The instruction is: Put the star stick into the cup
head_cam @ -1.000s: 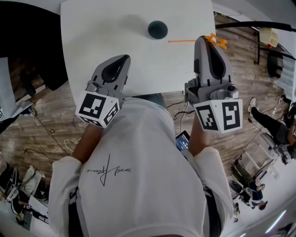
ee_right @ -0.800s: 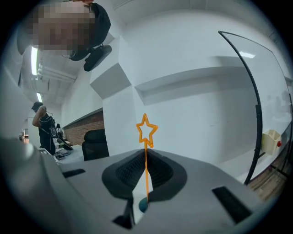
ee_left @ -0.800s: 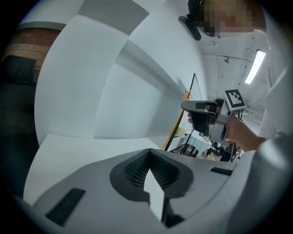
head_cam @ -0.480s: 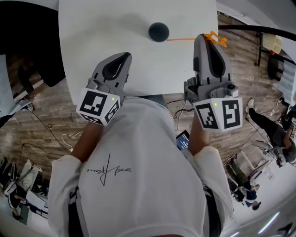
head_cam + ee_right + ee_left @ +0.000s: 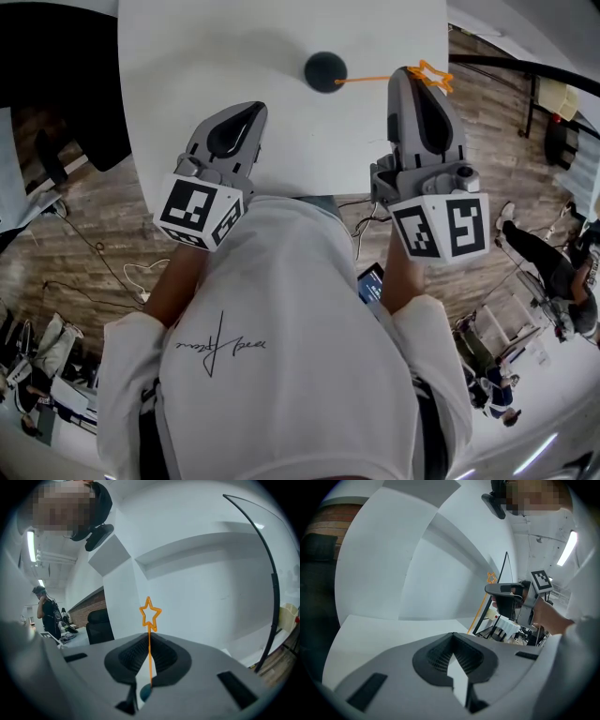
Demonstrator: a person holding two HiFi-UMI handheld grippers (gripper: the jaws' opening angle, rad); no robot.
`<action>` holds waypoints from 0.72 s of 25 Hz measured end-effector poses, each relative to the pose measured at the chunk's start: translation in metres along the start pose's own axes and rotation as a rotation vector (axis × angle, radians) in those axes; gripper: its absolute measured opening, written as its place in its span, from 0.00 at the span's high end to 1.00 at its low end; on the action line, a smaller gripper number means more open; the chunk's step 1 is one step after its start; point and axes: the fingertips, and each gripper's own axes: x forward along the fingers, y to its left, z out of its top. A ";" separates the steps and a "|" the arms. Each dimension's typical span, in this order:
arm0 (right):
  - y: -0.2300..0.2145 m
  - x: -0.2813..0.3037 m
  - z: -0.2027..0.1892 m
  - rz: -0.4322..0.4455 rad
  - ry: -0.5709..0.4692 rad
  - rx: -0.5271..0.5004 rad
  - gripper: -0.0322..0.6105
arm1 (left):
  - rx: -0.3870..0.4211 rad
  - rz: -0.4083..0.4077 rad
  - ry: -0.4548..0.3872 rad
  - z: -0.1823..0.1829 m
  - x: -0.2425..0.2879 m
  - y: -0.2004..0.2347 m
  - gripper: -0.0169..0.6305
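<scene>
A dark round cup (image 5: 324,71) stands on the white table (image 5: 187,56) toward its far side. My right gripper (image 5: 413,79) is shut on the thin orange star stick (image 5: 375,79), which lies level above the table. The stick's star (image 5: 433,75) is at the gripper and its bare end reaches the cup's right rim. In the right gripper view the star stick (image 5: 150,613) rises from between the jaws of the right gripper (image 5: 149,639), with the cup (image 5: 144,693) showing below them. My left gripper (image 5: 246,111) hovers over the table's near left part, shut and empty; its jaws (image 5: 452,637) meet.
The table's near edge (image 5: 281,192) runs just ahead of my body. Wood floor (image 5: 103,216) lies on both sides, with a black chair (image 5: 56,94) to the left. A black curved bar (image 5: 525,64) and clutter with people stand to the right.
My right gripper has carried the star stick a little to the left, so its bare end now meets the cup's rim. The left gripper has hardly moved.
</scene>
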 end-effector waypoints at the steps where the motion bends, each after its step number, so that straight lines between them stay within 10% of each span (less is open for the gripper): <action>1: 0.000 0.001 -0.001 0.002 0.003 0.002 0.93 | -0.001 0.000 0.001 0.000 0.000 0.000 0.96; 18: -0.003 0.023 -0.027 0.032 0.052 0.037 0.93 | -0.021 0.017 0.035 -0.010 0.011 0.010 0.96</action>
